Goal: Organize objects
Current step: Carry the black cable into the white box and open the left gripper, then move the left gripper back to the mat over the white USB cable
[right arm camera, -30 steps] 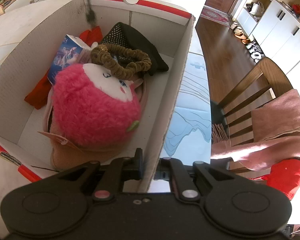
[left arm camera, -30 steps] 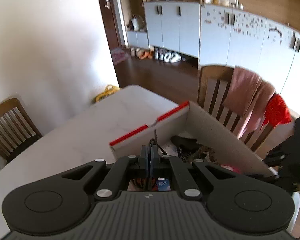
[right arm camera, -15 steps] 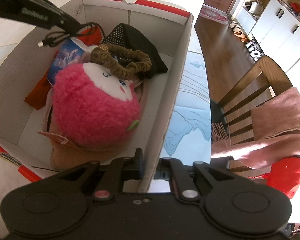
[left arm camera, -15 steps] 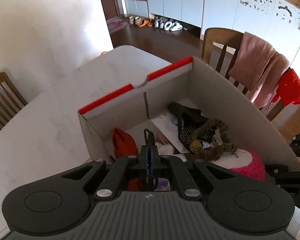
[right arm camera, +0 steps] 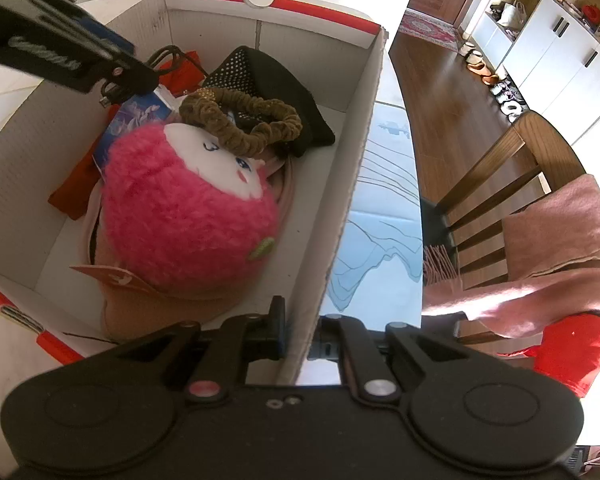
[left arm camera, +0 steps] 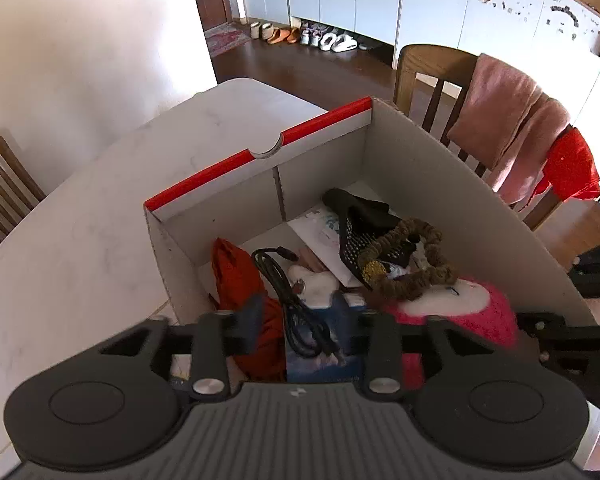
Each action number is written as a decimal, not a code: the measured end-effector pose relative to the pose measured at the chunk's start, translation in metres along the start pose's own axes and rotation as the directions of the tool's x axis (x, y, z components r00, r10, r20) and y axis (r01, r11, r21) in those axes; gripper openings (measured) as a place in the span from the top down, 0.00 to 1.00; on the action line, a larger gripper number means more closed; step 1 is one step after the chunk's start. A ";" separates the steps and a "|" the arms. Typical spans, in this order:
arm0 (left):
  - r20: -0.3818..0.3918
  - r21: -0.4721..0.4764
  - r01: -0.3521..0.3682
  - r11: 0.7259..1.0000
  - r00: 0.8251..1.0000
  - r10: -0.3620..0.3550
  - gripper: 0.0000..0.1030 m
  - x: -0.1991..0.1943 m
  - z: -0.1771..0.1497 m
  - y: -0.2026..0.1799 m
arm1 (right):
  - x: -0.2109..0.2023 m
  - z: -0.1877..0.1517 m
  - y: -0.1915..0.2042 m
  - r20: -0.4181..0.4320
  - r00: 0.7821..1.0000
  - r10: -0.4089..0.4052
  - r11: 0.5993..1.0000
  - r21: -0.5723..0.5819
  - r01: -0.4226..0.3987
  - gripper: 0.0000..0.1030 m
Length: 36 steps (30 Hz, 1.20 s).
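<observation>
Left gripper over the cardboard box, fingers spread wide; right gripper clamped on the box's side wall.

Black cable lay loose inside the box, coiled across a blue packet and beside a red cloth, between the parted left fingers but gripped by neither. Pink plush toy filled the box's middle, a brown scrunchie resting on its top edge, a black studded pouch behind. Pink item under the plush was possibly a cap, mostly hidden. Box sat on the white table; a chair draped with pink fabric stood nearby.
</observation>
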<state>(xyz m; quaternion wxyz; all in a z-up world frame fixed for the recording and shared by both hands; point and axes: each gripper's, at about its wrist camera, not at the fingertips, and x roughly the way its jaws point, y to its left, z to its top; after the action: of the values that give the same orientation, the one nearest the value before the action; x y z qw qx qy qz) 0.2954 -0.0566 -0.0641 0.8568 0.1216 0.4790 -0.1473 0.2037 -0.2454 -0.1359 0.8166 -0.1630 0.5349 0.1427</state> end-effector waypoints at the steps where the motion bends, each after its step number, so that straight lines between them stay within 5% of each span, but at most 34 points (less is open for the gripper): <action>1: 0.006 -0.002 0.004 1.000 1.000 -0.004 0.50 -0.002 -0.001 0.001 | 0.000 0.000 0.000 0.000 1.000 -0.001 1.000 -0.001 0.001 0.93; 7: 0.041 -0.021 0.016 1.000 0.999 -0.016 0.46 -0.033 -0.014 0.009 | 0.000 0.000 0.001 -0.001 1.000 -0.003 1.000 -0.007 0.003 0.93; 19: 0.121 -0.122 0.005 0.992 0.993 0.010 0.22 -0.111 -0.064 0.045 | -0.002 0.001 0.001 -0.003 1.000 0.000 1.000 -0.020 0.000 0.92; 25: 0.090 -0.200 -0.029 0.979 0.995 0.048 0.14 -0.124 -0.104 0.062 | -0.002 0.001 0.001 -0.004 1.000 0.001 1.000 -0.023 -0.001 0.91; 28: 0.068 -0.248 -0.045 0.968 0.996 0.064 0.00 -0.123 -0.127 0.066 | -0.002 0.001 0.001 -0.004 1.000 0.001 1.000 -0.024 -0.002 0.91; 36: -0.044 -0.365 -0.099 0.926 0.995 0.089 0.00 -0.097 -0.181 0.059 | -0.002 0.001 0.001 -0.004 1.000 0.002 1.000 -0.024 -0.002 0.91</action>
<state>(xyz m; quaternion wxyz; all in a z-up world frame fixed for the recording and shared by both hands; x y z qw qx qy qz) 0.1266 0.0749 -0.0695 0.8639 -0.0158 0.5033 -0.0126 0.2037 -0.2441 -0.1337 0.8133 -0.1729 0.5350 0.1496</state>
